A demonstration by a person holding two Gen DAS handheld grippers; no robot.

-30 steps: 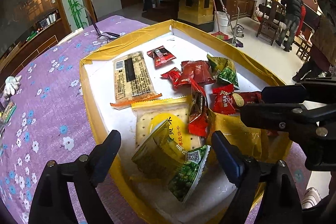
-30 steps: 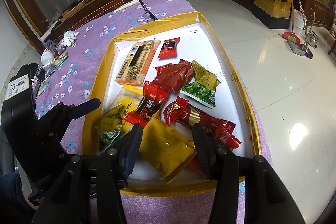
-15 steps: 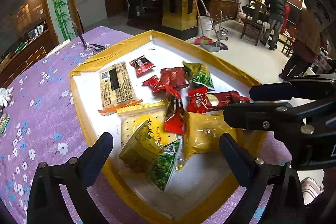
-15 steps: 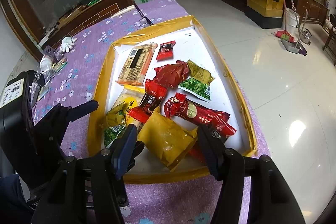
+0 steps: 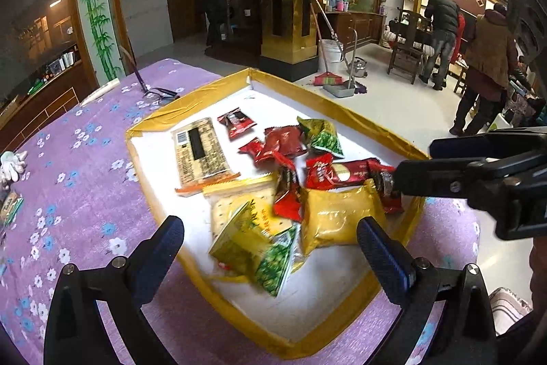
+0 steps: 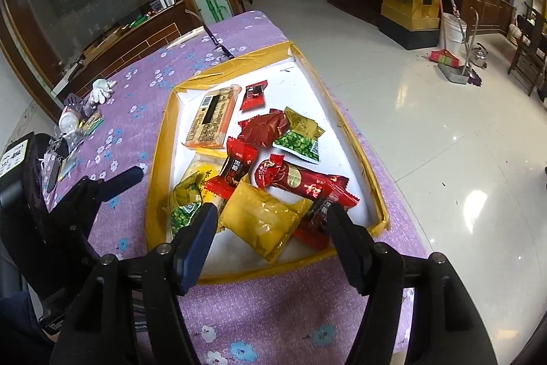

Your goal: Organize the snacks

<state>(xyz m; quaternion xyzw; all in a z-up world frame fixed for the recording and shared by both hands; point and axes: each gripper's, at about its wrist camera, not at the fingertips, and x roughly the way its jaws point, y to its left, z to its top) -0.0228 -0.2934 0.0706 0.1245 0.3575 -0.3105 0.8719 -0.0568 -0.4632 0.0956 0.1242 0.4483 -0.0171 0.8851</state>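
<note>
Yellow-rimmed tray (image 5: 347, 106) on the purple counter (image 5: 78, 180) holds the snacks in 1 loose heap. Both tongs, left (image 5: 270, 248) and right (image 6: 270, 230), hang apart and empty at its near edge. The yellow packet (image 6: 261, 223) lies between the right tips; closing squarely across its middle should avoid snagging overlapping wrappers.

Left gripper (image 5: 270, 245) hovers with jaws spread wide, empty; right gripper (image 6: 270, 221) likewise gapes open, fingers level, holding nothing
</note>
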